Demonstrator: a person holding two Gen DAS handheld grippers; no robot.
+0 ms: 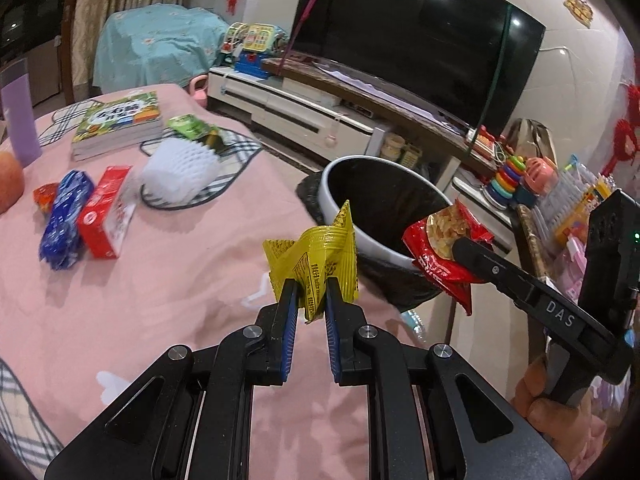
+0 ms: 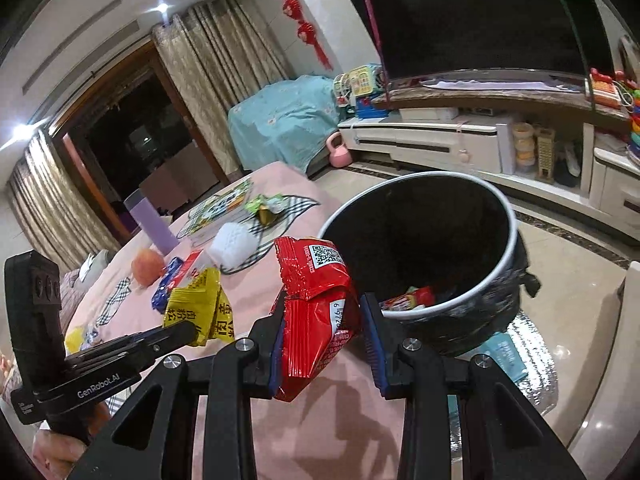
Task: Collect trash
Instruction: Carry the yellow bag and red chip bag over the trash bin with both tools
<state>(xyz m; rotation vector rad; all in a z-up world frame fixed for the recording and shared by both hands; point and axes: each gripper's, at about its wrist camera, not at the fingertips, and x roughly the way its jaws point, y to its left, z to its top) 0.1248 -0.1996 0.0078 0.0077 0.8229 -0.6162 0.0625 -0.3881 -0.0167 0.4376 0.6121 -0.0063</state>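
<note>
My left gripper (image 1: 312, 292) is shut on a crumpled yellow wrapper (image 1: 316, 256), held above the pink table near the bin; the wrapper also shows in the right wrist view (image 2: 200, 304). My right gripper (image 2: 324, 320) holds a red snack bag (image 2: 316, 304) with the jaws fairly wide; the bag rests against the left pad. In the left wrist view the red bag (image 1: 444, 240) hangs at the bin's rim. The black-lined trash bin (image 2: 508, 208) stands beside the table edge with wrappers inside (image 2: 408, 300).
On the pink tablecloth (image 1: 160, 280) lie a blue packet (image 1: 64, 224), a red box (image 1: 106, 212), a white foam net (image 1: 180, 172), a green wrapper (image 1: 188, 126), books (image 1: 120, 124), a purple bottle (image 1: 18, 116) and an apple (image 1: 8, 180). A TV stand (image 2: 440, 140) stands behind.
</note>
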